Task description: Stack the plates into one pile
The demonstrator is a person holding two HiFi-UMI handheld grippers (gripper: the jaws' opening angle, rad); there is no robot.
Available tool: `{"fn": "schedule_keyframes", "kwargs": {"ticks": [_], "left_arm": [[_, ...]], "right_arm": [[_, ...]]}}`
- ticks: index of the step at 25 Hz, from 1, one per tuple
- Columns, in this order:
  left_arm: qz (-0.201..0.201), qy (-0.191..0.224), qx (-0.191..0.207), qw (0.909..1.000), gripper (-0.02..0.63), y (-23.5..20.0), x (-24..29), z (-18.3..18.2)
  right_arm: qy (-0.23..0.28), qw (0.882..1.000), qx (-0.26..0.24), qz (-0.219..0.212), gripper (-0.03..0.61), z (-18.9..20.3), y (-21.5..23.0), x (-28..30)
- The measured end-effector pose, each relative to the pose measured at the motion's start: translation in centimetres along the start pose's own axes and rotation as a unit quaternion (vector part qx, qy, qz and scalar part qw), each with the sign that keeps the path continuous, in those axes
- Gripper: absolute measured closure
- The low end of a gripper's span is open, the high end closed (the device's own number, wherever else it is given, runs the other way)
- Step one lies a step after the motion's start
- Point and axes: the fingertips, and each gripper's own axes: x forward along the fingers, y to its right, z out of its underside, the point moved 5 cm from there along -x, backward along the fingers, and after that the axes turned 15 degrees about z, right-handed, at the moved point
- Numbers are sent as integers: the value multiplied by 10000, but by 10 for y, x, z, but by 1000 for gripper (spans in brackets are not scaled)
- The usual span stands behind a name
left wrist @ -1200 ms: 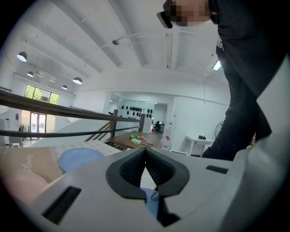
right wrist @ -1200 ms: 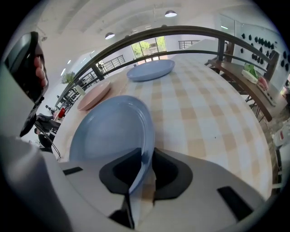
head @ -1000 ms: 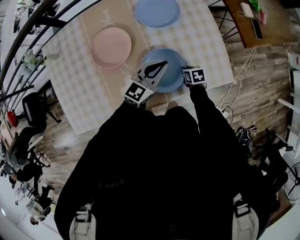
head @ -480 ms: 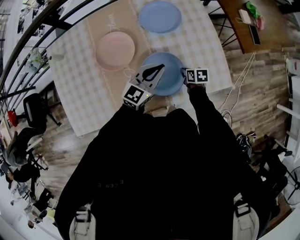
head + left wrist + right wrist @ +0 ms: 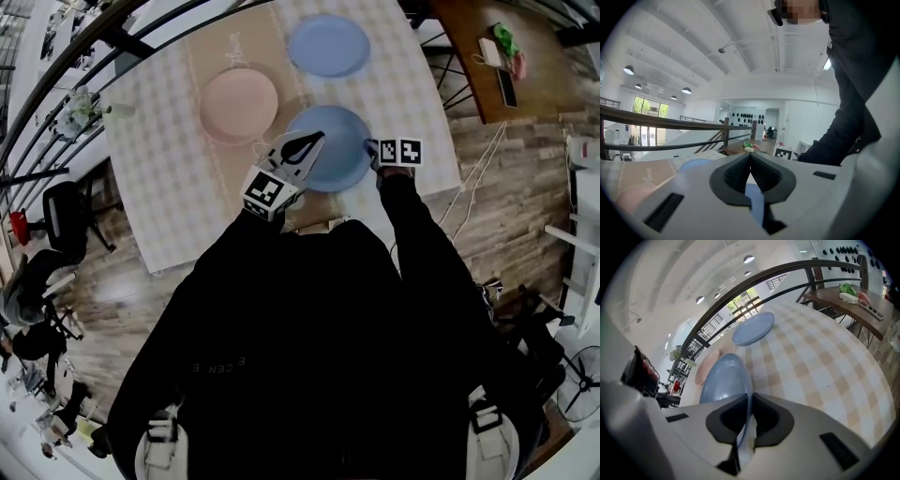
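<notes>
While right gripper (image 5: 751, 398) clamps the rim of near blue plate (image 5: 337, 155), jaws just closed on it, left gripper (image 5: 750, 155) hovers above, jaws together, empty; pink plate (image 5: 240, 105), far blue plate (image 5: 328, 45) apart

Open-plan office, mezzanine level (loft-like): from the head view, a black office chair (image 5: 66, 211) at eight o'clock, wooden desk (image 5: 473, 52) at one, plank floor (image 5: 497, 159); railing (image 5: 680, 123), pendant lamps (image 5: 629, 70), high white ceiling.

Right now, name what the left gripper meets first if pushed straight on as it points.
Nothing near: the left gripper points almost level above the round light-blue plate and checked tablecloth. Its line seems to reach the far brown wooden side table; depth is unclear.
</notes>
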Motion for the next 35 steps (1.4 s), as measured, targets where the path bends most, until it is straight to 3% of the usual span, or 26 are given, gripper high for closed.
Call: {"fn": "schedule_keyframes", "kwargs": {"ticks": [13, 35], "left_arm": [[-289, 158, 133, 9994, 594, -12, -40, -14], [-1181, 284, 43, 9926, 594, -65, -144, -7]], "right_arm": [[213, 9984, 458, -252, 555, -38, -21, -13], [-14, 9967, 445, -672, 554, -81, -147, 49]]}}
